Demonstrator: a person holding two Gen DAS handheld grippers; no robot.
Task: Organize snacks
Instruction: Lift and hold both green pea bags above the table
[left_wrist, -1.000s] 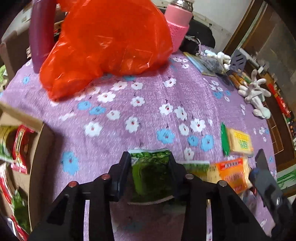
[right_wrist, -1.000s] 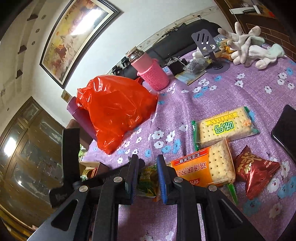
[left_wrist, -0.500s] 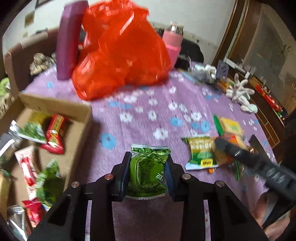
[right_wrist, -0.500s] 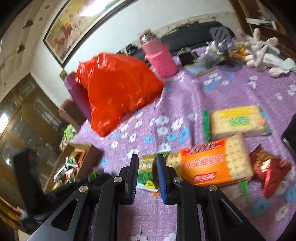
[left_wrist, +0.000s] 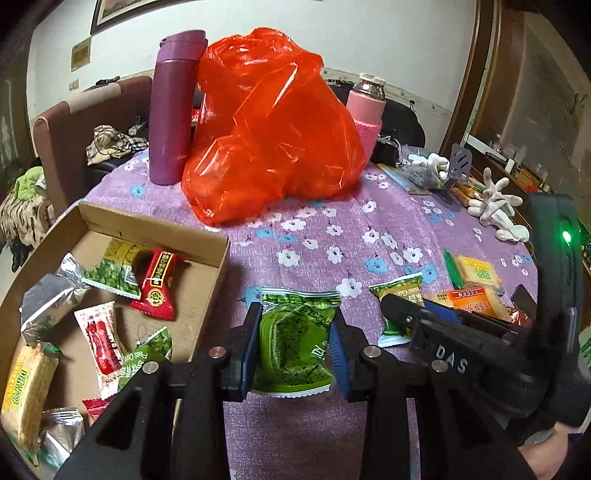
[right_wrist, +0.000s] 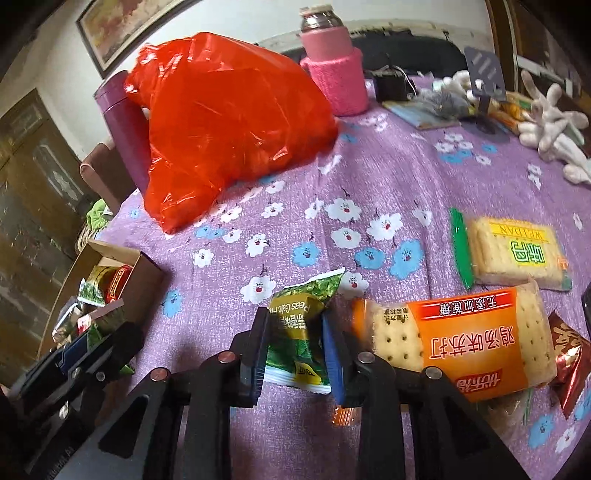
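Crinkled glossy green snack packet (left_wrist: 293, 341)

A purple cloth with white and blue flowers (left_wrist: 321, 236) covers the desk. At 12 o'clock on it sits a crumpled red plastic bag (left_wrist: 269, 136), with a tall purple flask (left_wrist: 173, 107) touching it at 11 o'clock and a pink-sleeved bottle (left_wrist: 365, 110) just behind it at 1 o'clock. A white branching ornament (left_wrist: 496, 206) lies at 2 o'clock near a grey phone stand (left_wrist: 460, 162). A brown chair (left_wrist: 74, 122) stands beyond the desk at 10 o'clock.
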